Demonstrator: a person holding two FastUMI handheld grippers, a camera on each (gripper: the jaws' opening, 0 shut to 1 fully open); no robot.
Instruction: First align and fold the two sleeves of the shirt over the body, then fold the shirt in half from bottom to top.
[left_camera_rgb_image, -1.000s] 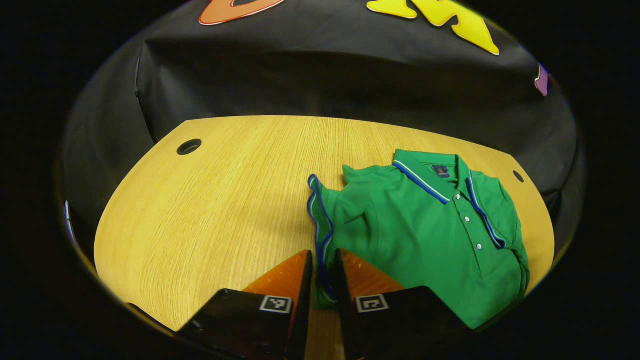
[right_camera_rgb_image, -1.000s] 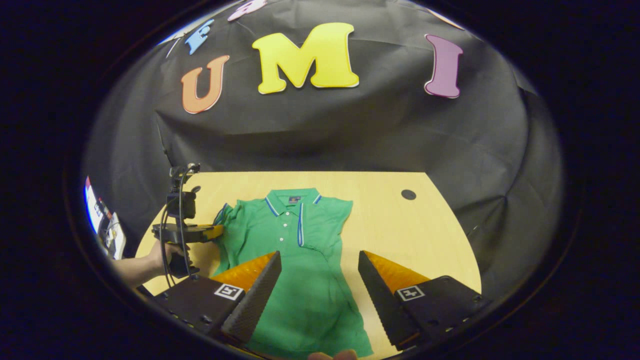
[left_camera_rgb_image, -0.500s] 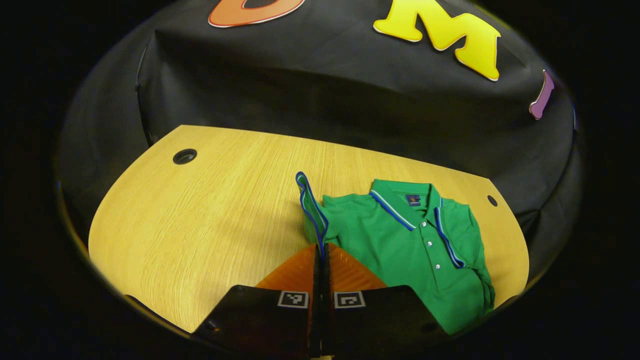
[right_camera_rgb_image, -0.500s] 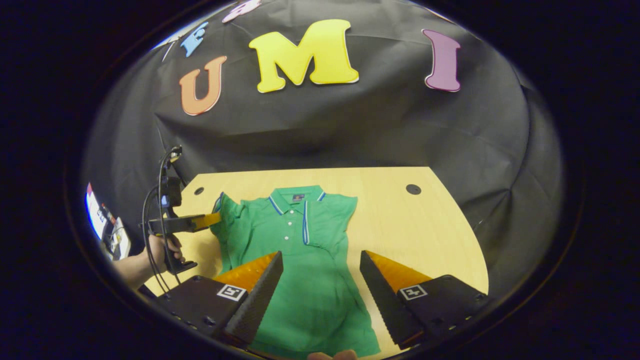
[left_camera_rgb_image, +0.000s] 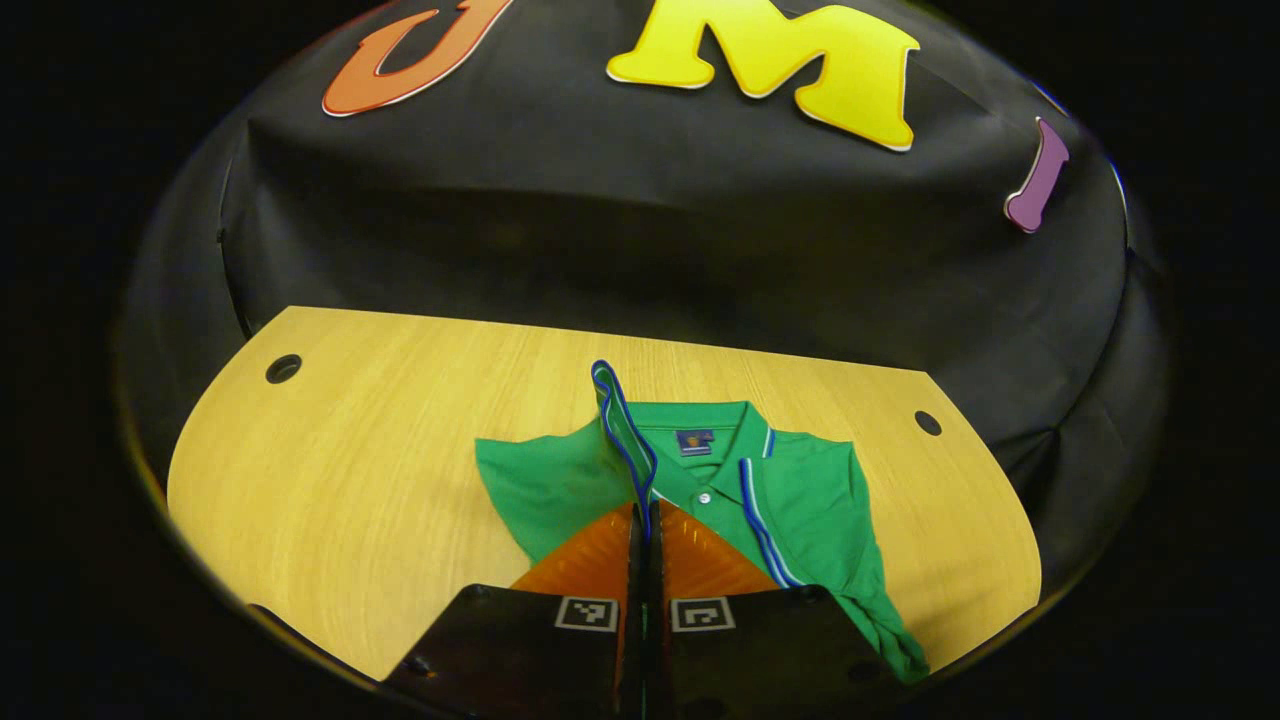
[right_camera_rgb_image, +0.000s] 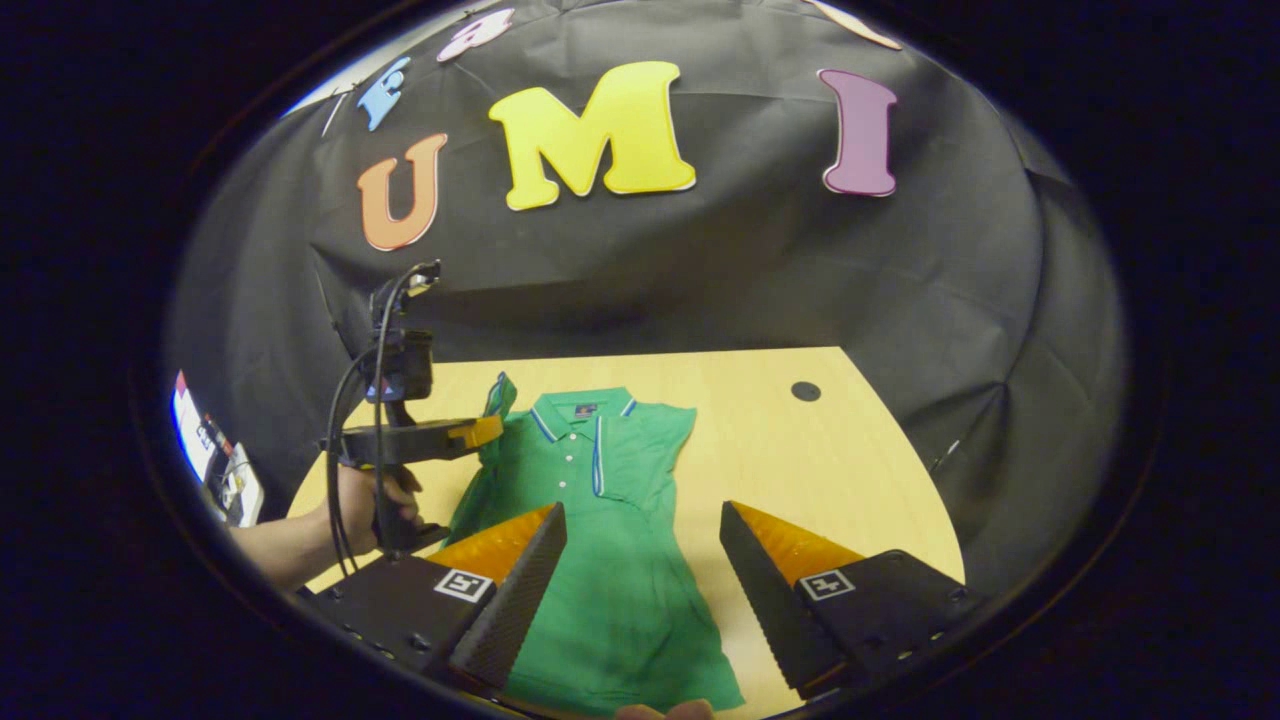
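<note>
While the left gripper has its two fingers pressed together on the blue-and-white trimmed cuff of the left sleeve, that cuff stands raised above the green short-sleeved polo shirt, over the collar area. In the right gripper view the same left gripper shows farther off, held level above the shirt's shoulder by a hand wrapped round its handle, with a bare forearm running off toward the lower left; a black cable loops up from it to the small camera mounted on top.

The right gripper hovers above the lower body of the shirt with its fingers spread wide apart and nothing between them.

The shirt lies face up on the pale wooden table, collar toward the booth's black wall. Its hem is cut off at the bottom edge of the right gripper view, and in the left gripper view the fingers cover the middle of its front. Whether the right sleeve is already folded over the body is hard to make out. A sliver of fingertip shows at the bottom edge of the right gripper view.

One shirt, two grippers, and two round dark holes in the tabletop: one at the far left corner, one at the far right.
</note>
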